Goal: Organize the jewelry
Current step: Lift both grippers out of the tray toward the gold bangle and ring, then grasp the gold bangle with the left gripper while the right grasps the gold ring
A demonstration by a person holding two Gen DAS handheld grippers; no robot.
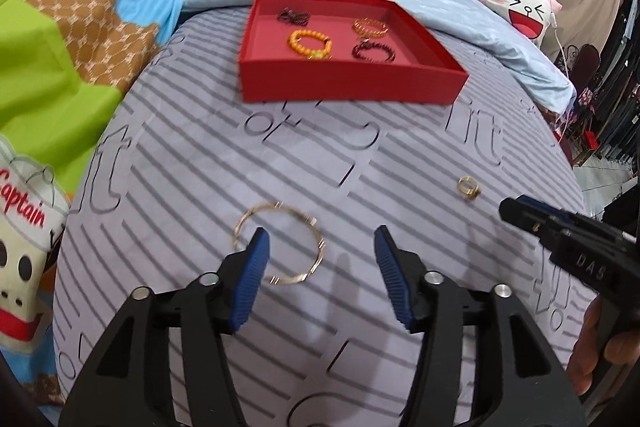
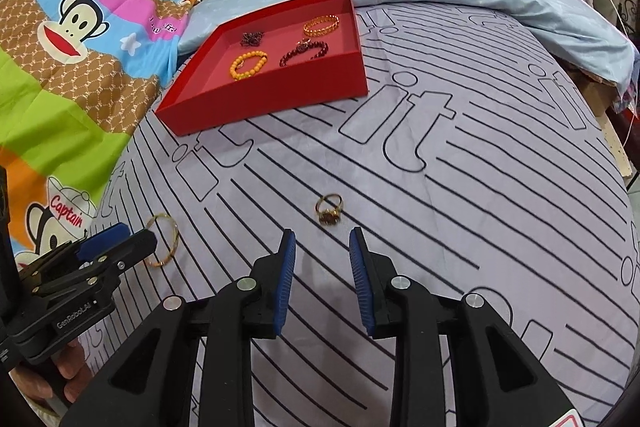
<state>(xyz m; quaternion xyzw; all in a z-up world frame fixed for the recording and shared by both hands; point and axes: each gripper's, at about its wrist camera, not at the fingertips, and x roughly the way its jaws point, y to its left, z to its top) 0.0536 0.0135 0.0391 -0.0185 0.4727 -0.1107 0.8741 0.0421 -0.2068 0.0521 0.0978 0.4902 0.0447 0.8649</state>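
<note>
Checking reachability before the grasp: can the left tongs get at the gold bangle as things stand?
Probably yes. The left tongs are open just above the gold bangle, which lies flat on the striped sheet with nothing over it.

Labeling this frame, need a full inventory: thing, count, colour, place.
red tray: 1, red, far side of the striped sheet
orange bead bracelet: 1, orange, in tray
gold chain bracelet: 1, gold, in tray
dark red bracelets: 2, dark red, in tray
gold bangle: 1, gold, on sheet by left tool
gold ring: 1, gold with dark stone, on sheet ahead of right tool
striped sheet: 1, lilac, black lines
left tool: open
right tool: open
</note>
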